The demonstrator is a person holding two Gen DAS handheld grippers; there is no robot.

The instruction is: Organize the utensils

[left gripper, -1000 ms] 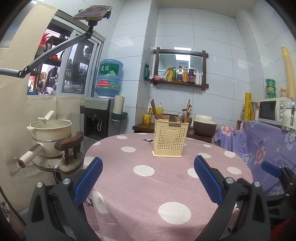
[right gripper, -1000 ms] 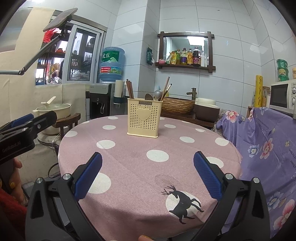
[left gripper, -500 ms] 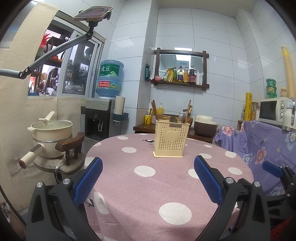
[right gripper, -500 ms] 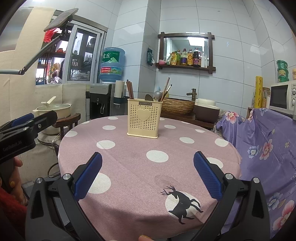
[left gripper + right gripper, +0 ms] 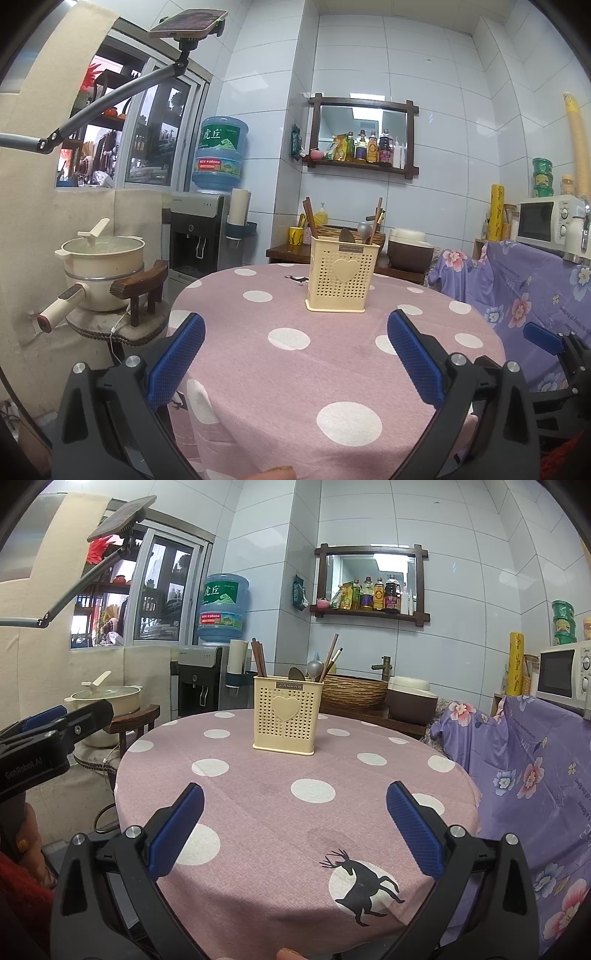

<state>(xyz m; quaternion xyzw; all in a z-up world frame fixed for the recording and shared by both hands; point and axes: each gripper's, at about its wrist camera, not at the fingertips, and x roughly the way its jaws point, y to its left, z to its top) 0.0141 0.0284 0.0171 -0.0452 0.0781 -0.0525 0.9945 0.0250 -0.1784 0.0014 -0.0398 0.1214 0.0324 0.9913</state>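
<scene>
A cream perforated utensil holder (image 5: 341, 275) with a heart on its front stands upright on the round pink polka-dot table (image 5: 295, 369). It also shows in the right wrist view (image 5: 287, 716). Brown chopsticks (image 5: 258, 662) stand at its left end; spoons (image 5: 312, 670) and more chopsticks lean at its right end. My left gripper (image 5: 295, 354) is open and empty, held over the table's near left edge. My right gripper (image 5: 295, 827) is open and empty over the table's near side. Both are well short of the holder.
A cream pot (image 5: 101, 266) sits on a wooden chair at the left. A water dispenser (image 5: 199, 229) stands behind. A counter with a woven basket (image 5: 352, 694) and a brown cooker (image 5: 412, 701) lies behind the table. Purple floral cloth (image 5: 524, 775) and a microwave (image 5: 563, 674) are at the right.
The left wrist view has shifted very slightly, so the holder sits a touch higher in it. Both grippers stay open and empty.
</scene>
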